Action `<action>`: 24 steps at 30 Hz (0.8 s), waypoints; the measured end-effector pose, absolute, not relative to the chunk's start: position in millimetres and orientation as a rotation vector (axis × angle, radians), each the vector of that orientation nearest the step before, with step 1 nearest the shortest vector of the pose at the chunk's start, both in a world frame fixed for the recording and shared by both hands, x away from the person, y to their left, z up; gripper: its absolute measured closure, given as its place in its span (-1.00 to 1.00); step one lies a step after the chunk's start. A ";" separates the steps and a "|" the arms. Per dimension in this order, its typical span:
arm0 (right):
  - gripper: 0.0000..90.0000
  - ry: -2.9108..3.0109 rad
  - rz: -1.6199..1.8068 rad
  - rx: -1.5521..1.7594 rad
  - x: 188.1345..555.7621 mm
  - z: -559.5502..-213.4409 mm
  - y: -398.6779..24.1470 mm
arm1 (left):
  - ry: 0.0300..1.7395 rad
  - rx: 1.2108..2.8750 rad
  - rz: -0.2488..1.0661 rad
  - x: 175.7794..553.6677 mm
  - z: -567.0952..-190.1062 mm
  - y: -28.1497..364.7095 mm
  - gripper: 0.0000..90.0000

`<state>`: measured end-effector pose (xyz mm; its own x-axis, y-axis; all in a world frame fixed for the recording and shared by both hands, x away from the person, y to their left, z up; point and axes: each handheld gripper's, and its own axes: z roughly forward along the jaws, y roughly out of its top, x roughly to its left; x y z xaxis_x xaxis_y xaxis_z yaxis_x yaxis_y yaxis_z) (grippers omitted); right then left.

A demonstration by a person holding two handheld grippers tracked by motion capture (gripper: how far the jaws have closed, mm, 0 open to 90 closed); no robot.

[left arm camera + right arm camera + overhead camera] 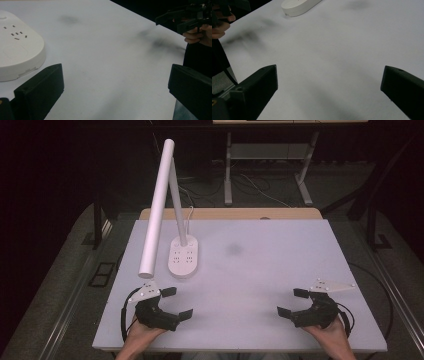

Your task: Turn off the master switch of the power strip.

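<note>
White and nearly bare, the surface (260, 270) spreads across the centre of the high view, with a strip of wooden desk edge (230, 213) showing along its far side. A white desk lamp (165, 210) stands left of centre, its oval base (183, 256) resting flat on the surface, a slim stem rising from it and a long tubular head slanting from the upper middle of the frame down toward the lower left. A faint grey smudge (233, 249) marks the surface just right of the base.

At the lower left of the frame a person's left hand (141, 336) holds the left tool (177, 303), its black jaws spread wide apart and gripping nothing; it sits near the lamp base but apart from it. At the lower right, the right hand (330, 336) holds the right tool (293, 302), jaws likewise parted and empty. Both point inward across open surface, well apart from each other.

The left gripper view shows the lamp base at its left edge, beyond that tool's near jaw, and the right tool at the upper right. The right gripper view catches the base at the top of the frame.

Beyond the surface, dark floor, cables (260, 190) and the grey legs of another table (229, 170) fill the upper frame.
</note>
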<state>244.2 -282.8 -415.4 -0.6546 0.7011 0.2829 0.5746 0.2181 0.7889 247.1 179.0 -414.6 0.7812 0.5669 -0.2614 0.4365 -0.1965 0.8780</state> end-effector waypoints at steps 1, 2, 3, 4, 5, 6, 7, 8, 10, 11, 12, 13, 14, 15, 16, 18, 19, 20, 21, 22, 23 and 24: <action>-0.99 2.343 1.421 1.235 244.2 -415.3 -283.2 | 0.772 1.825 0.135 247.5 -414.0 179.1 -1.00; -0.99 2.342 1.420 1.232 244.5 -415.4 -283.9 | 0.773 1.819 0.124 248.1 -413.5 179.5 -1.00; -0.99 2.343 1.420 1.233 244.4 -415.4 -284.0 | 0.773 1.818 0.119 248.5 -413.1 179.9 -1.00; -0.99 2.343 1.420 1.233 244.4 -415.4 -284.0 | 0.771 1.822 0.113 249.1 -412.0 180.5 -1.00; -0.99 2.348 1.414 1.230 244.6 -415.6 -284.0 | 0.768 1.827 0.111 249.9 -411.2 180.9 -1.00; -0.99 2.348 1.414 1.230 244.6 -415.6 -284.0 | 0.767 1.832 0.107 250.4 -410.3 181.2 -1.00; -0.99 2.347 1.413 1.229 244.6 -415.6 -283.8 | 0.768 1.831 0.104 250.6 -409.5 181.1 -1.00; -0.99 2.349 1.415 1.233 244.3 -415.2 -283.4 | 0.766 1.835 0.107 251.1 -408.6 181.4 -1.00; -0.99 2.348 1.415 1.232 244.4 -415.1 -283.5 | 0.769 1.832 0.104 252.0 -406.9 182.1 -1.00; -0.99 2.346 1.416 1.232 244.3 -415.0 -283.6 | 0.768 1.834 0.105 252.7 -405.9 182.4 -1.00; -0.99 2.344 1.417 1.226 244.5 -415.2 -284.0 | 0.769 1.835 0.105 253.4 -404.8 182.5 -1.00; -0.99 2.345 1.417 1.232 244.3 -415.0 -284.1 | 0.770 1.833 0.109 254.1 -403.6 182.7 -1.00; -0.99 2.344 1.417 1.231 244.3 -415.1 -284.3 | 0.769 1.834 0.111 255.1 -402.3 183.3 -1.00; -0.99 2.344 1.417 1.231 244.3 -415.1 -284.6 | 0.769 1.838 0.113 255.9 -401.0 184.0 -1.00; -0.99 2.343 1.417 1.231 244.3 -415.2 -284.8 | 0.771 1.835 0.118 256.4 -399.8 184.1 -1.00; -0.99 2.343 1.419 1.233 244.3 -415.5 -285.0 | 0.772 1.830 0.128 257.0 -397.5 185.2 -1.00; -0.99 2.343 1.419 1.233 244.4 -415.4 -285.1 | 0.771 1.833 0.129 257.7 -396.8 186.1 -1.00; -0.99 2.342 1.419 1.234 244.4 -415.4 -285.0 | 0.775 1.832 0.130 258.1 -396.5 186.5 -1.00; -0.99 2.342 1.419 1.234 244.4 -415.4 -285.0 | 0.777 1.831 0.128 258.5 -396.3 187.0 -1.00; -0.99 2.343 1.418 1.234 244.5 -415.5 -285.0 | 0.777 1.833 0.128 259.0 -396.3 187.4 -1.00; -0.99 2.347 1.416 1.236 244.3 -415.5 -284.7 | 0.777 1.842 0.126 259.7 -395.8 188.2 -1.00; -0.99 2.347 1.415 1.237 244.3 -415.6 -284.7 | 0.778 1.843 0.128 260.3 -395.3 188.8 -1.00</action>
<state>244.3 -284.7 -415.6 -0.6539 0.7026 0.2808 0.5762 0.2219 0.7866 260.3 188.8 -395.3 0.7801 0.5650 -0.2688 0.4491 -0.2066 0.8692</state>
